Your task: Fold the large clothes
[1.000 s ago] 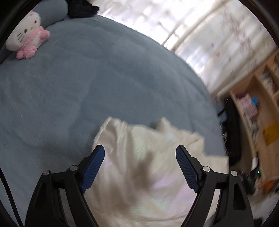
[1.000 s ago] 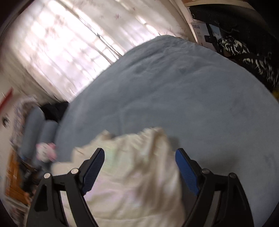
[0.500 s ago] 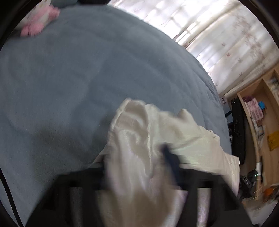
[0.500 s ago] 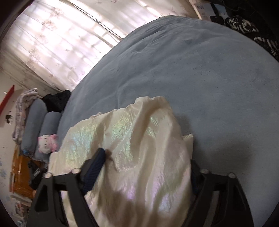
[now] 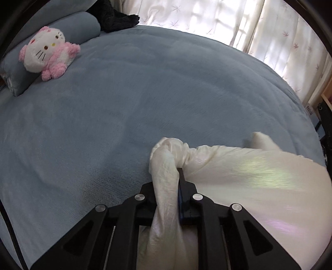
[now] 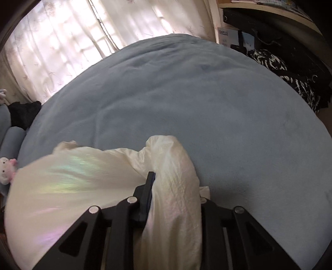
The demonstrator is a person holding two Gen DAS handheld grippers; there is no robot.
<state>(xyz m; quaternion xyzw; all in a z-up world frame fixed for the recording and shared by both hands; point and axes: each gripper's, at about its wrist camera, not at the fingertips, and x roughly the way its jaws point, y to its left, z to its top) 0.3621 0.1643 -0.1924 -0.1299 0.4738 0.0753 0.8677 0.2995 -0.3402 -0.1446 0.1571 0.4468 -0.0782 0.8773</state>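
You are working with a thin, slippery, light garment (image 5: 259,176) lying on the near side of the bed (image 5: 145,103). Both the left tongs (image 5: 168,187) and right tongs (image 6: 172,187), having just been closing, are pinching its bunched corners; keep gripping the edges.

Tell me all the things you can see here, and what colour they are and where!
garment: 1, shiny cream-white, bunched on the near part of the bed, stretched between both grippers
bed cover: 1, grey-blue, fills most of both views
pillows: at least 2, grey-blue, at the far left end of the bed
plush cat: 1, white and pink, leaning on a pillow
dark fluffy thing: 1, black, behind the pillows
curtains: cream with small leaf prints, along the far side of the bed
patterned cloth: 1, black and white, beyond the bed's right edge in the right wrist view
left gripper: 1, black with blue pads, just closed on a fold of the garment
right gripper: 1, black with blue pads, just closed on another fold
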